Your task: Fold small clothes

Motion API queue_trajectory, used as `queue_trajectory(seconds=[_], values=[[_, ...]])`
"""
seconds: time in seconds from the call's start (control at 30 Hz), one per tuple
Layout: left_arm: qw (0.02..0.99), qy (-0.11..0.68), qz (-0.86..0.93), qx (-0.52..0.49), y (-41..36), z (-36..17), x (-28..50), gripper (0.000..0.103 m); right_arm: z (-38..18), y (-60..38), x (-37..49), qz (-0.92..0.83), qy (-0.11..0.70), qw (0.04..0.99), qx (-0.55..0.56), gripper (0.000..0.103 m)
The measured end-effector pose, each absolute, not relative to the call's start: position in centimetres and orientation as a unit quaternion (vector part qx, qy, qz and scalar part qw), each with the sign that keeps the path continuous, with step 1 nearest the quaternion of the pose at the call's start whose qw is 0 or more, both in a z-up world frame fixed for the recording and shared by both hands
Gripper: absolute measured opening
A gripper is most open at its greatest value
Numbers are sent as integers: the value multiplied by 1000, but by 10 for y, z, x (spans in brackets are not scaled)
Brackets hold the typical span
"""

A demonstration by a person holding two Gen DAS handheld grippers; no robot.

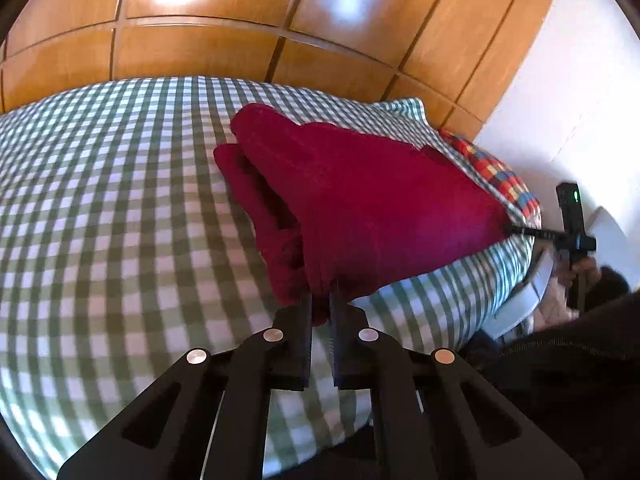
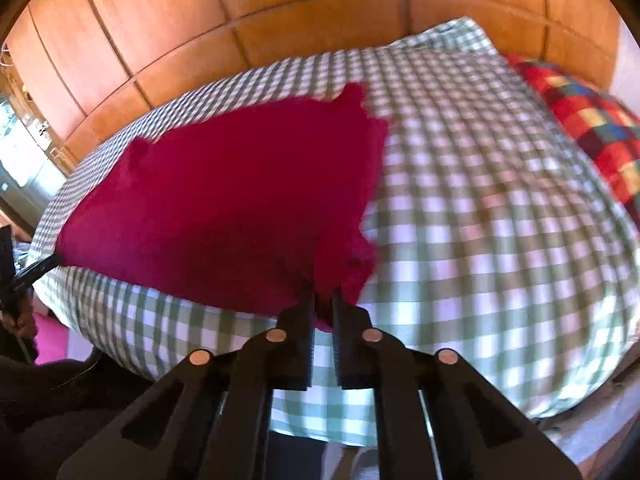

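A dark red garment (image 1: 360, 200) lies spread on a bed covered with a green and white checked sheet (image 1: 120, 200). Both hand-held grippers pinch its near edge, one at each corner.

In the left wrist view, the left gripper (image 1: 320, 304) has its two black fingers drawn almost together, with a fold of the red cloth clamped between the tips. The garment stretches away from the tips toward the upper right, with a doubled fold along its left side. At the far right edge of the cloth, the right gripper (image 1: 520, 230) shows as a thin black tip closed on the other corner, with a hand (image 1: 584, 268) behind it.

In the right wrist view, the right gripper (image 2: 322, 300) is likewise nearly closed, red fabric caught between its fingertips. The garment (image 2: 224, 200) fans out to the left across the sheet (image 2: 480, 200). At the far left edge, the left gripper (image 2: 44, 266) meets the cloth's corner.

A pillow with red, yellow and blue checks (image 2: 592, 128) lies at the right end of the bed, apart from the garment. Wooden wardrobe panels (image 1: 240, 40) rise behind the bed. The picture is slightly blurred
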State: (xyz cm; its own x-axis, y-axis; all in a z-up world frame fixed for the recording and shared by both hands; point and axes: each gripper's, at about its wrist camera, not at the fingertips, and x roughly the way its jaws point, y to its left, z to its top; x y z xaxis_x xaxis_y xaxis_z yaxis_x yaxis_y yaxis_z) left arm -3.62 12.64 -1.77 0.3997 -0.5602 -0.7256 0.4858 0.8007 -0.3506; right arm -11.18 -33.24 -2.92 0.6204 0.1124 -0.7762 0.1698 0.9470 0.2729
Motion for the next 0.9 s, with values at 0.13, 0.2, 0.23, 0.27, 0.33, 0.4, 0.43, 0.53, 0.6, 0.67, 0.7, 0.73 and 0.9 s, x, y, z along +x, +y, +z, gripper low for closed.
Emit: queue_trajectory(seconds=[0.13,0.2,0.23,0.27,0.33,0.4,0.43,0.53,0.6,0.67,0.7,0.73,0.9], values=[[814,497,-300,-28,122,-52,-54,6,-65,-329,-111,-27,473,866,161,6],[818,494,-292,-35,122,-56,-60,6,-63,-326,-111,-32,469,869,155,6],[815,493,-300,-52,125,-51,-61,6,-61,-326,-112,-30,469,869,152,6],[813,489,-308,-71,129,-44,-61,8,-59,-327,-112,-27,472,869,148,8],[817,476,-309,-100,140,-33,-58,13,-53,-329,-114,-26,474,869,141,23],[816,467,-308,-143,154,-24,-50,27,-41,-337,-116,-30,457,876,151,59],[817,461,-306,-164,158,-20,-45,42,-35,-341,-117,-36,445,881,155,59],[825,453,-283,-186,159,-16,-21,46,-17,-350,-103,-45,416,893,166,61],[822,455,-275,-207,153,-19,-1,46,-8,-354,-86,-50,400,898,176,62],[818,461,-263,-224,147,-26,18,46,-4,-356,-65,-56,389,902,180,62],[813,464,-260,-235,142,-31,29,46,-4,-356,-53,-59,387,902,181,62],[810,465,-261,-242,140,-33,34,46,-4,-358,-43,-60,387,902,184,62],[803,470,-259,-259,119,-43,55,37,-11,-360,10,-71,397,897,180,54]])
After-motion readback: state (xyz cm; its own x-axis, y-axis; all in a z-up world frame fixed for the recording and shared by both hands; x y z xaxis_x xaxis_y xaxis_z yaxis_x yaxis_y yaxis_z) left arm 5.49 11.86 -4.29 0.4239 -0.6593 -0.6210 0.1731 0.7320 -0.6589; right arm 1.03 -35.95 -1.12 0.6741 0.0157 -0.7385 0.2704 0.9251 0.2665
